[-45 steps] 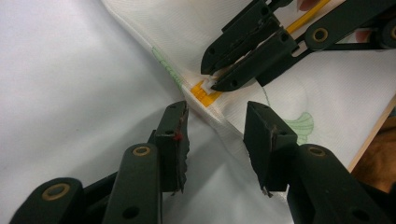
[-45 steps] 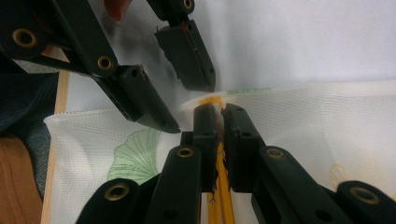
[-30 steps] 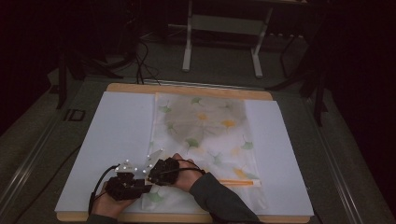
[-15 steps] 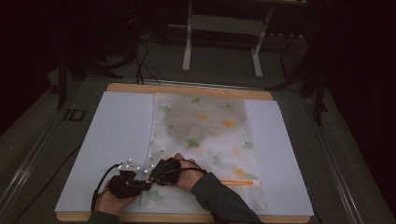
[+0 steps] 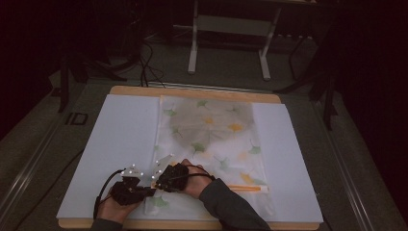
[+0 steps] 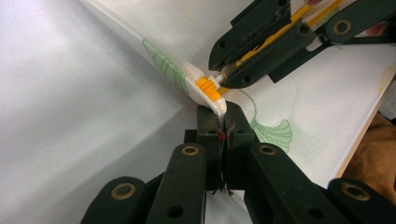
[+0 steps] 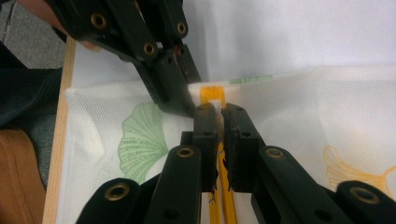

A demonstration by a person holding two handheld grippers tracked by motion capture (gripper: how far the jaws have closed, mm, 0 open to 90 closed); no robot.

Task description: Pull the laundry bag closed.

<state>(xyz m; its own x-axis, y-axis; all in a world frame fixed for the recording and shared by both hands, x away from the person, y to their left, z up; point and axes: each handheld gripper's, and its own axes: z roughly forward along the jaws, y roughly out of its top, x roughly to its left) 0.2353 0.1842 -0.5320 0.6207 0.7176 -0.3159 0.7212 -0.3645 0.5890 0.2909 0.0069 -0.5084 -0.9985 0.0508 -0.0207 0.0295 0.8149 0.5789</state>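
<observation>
A white mesh bag [image 5: 211,139] printed with green and yellow leaves lies flat on the table. Its yellow zipper [image 5: 245,188] runs along the near edge. My left gripper [image 6: 218,109] has just been closing and is now shut on the bag's corner fabric, right beside the zipper's end [image 6: 208,88]. My right gripper [image 7: 219,112] is shut on the yellow zipper pull [image 7: 212,95]. The two grippers meet tip to tip at the bag's near left corner, left gripper [image 5: 144,186] beside right gripper [image 5: 162,180]. The right gripper [image 6: 224,74] also appears from the left gripper view, and the left gripper [image 7: 180,100] from the right gripper view.
The bag rests on a white sheet [image 5: 120,144] over a wooden table whose edge [image 5: 192,224] runs along the front. A metal stand [image 5: 228,43] and floor cables [image 5: 144,62] sit in the dark beyond the far edge.
In the high view both hands stay at the bag's near left corner. The left gripper's jaws look drawn together against the corner.
</observation>
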